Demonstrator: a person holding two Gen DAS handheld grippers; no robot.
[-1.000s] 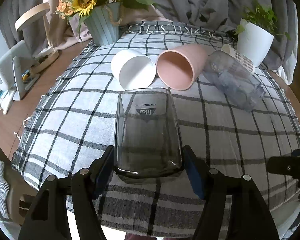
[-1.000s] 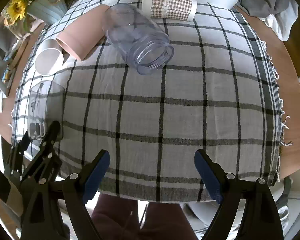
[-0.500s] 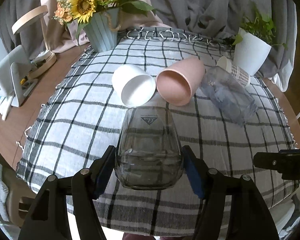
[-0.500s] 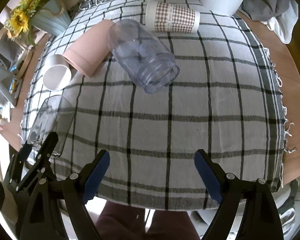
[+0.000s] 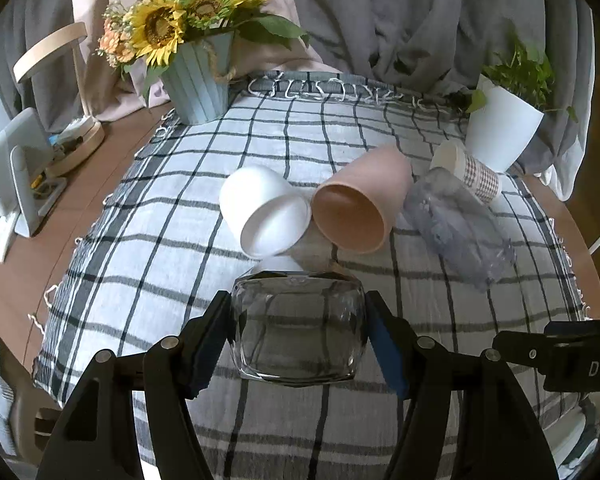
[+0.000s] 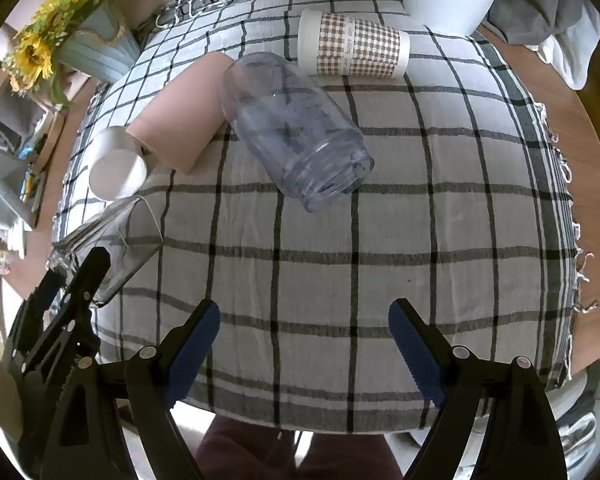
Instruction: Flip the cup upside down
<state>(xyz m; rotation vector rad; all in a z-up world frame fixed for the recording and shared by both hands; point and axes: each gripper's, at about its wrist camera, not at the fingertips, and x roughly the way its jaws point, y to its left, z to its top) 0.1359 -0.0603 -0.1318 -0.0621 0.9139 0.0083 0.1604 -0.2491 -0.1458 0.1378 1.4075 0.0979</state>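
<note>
The left gripper [image 5: 298, 334] pinches the smoky glass cup [image 5: 298, 330] between its blue pads, tilted above the checked cloth [image 6: 420, 220] near the white cup [image 5: 266, 212] — while the right gripper [image 6: 304, 338] hangs spread and empty.

Soft daylight is filling both of my views evenly, casting only faint shadows. My fisheye lenses are bending the edges, and black vignetting is darkening the corners.

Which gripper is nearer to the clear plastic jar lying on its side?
Right. The right gripper hangs open with the clear plastic jar lying straight ahead of it. The left gripper, shut on the smoky glass cup, sits further off to the jar's left.
</note>
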